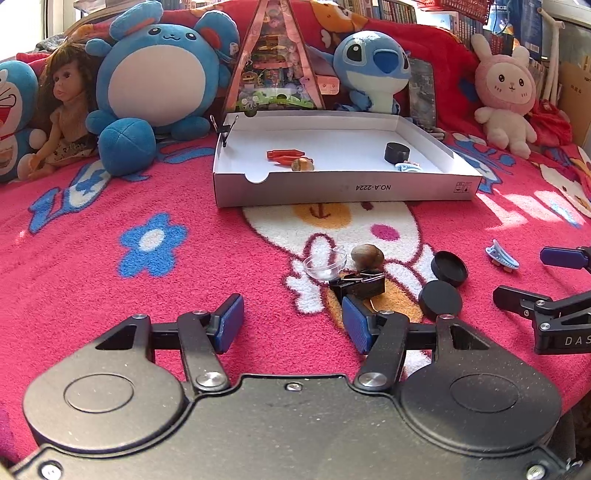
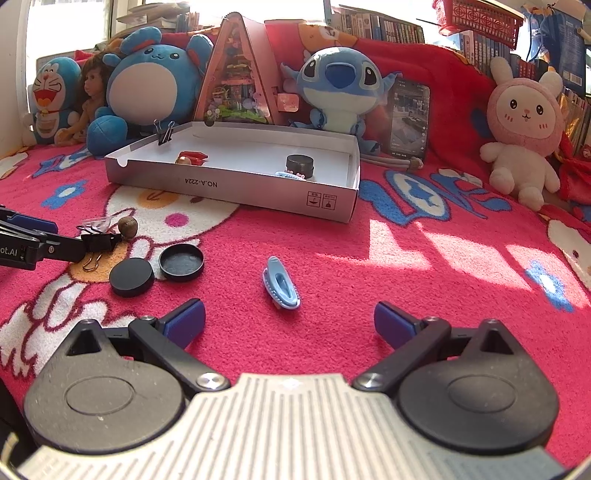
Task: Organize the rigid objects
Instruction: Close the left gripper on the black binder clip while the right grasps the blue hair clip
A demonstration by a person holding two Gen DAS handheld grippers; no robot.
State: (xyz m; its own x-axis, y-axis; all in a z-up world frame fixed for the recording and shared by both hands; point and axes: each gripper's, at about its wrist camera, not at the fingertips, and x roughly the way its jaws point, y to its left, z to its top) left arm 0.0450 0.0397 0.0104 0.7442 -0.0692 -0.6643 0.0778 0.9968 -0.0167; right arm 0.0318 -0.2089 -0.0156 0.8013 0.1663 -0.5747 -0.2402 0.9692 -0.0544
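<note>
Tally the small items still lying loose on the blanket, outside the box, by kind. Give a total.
Black round caps: 2
Black binder clip: 1
Brown nut: 1
Clear plastic piece: 1
Blue hair clip: 1
Total: 6

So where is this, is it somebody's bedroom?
Probably a bedroom or playroom at home. There's a fluffy pink cartoon blanket, a row of stuffed toys like the pink bunny, and shelves full of books behind them.
</note>
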